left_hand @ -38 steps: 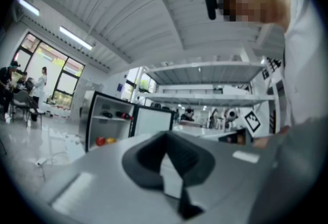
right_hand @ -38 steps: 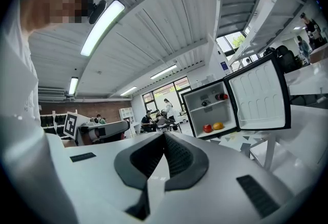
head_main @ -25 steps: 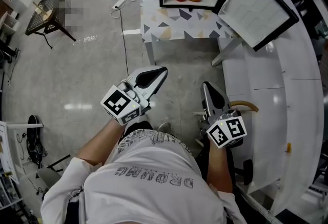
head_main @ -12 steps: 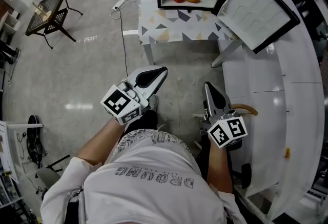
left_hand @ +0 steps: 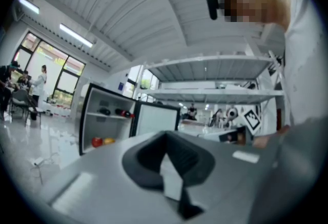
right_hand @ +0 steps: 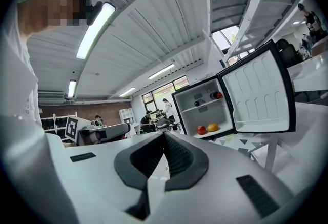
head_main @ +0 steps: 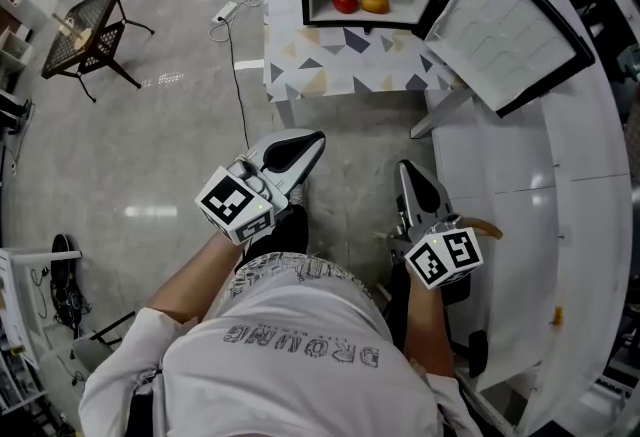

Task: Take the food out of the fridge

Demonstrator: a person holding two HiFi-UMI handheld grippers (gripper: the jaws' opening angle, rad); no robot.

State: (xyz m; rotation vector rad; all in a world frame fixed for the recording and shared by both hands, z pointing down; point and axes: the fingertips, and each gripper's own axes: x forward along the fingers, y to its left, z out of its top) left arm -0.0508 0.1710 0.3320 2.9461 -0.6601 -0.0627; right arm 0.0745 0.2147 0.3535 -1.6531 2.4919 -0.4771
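Our left gripper (head_main: 318,138) and right gripper (head_main: 401,167) are both closed and empty, well short of the open black mini fridge (head_main: 360,21). The round red fruit (head_main: 344,1) and round orange fruit (head_main: 375,3) sit side by side on its bottom shelf. Probably light, firm and slick-skinned, so we'd pinch gently across the middle.

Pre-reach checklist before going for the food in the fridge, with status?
1. Fridge door open: ok.
2. Red fruit and orange fruit in sight on the lower shelf: ok.
3. Left claw empty: ok. Open for a grab: not ok, shut.
4. Right claw empty: ok. Open: not ok, shut.
5. Both near that shelf: not ok, both are short of the table.
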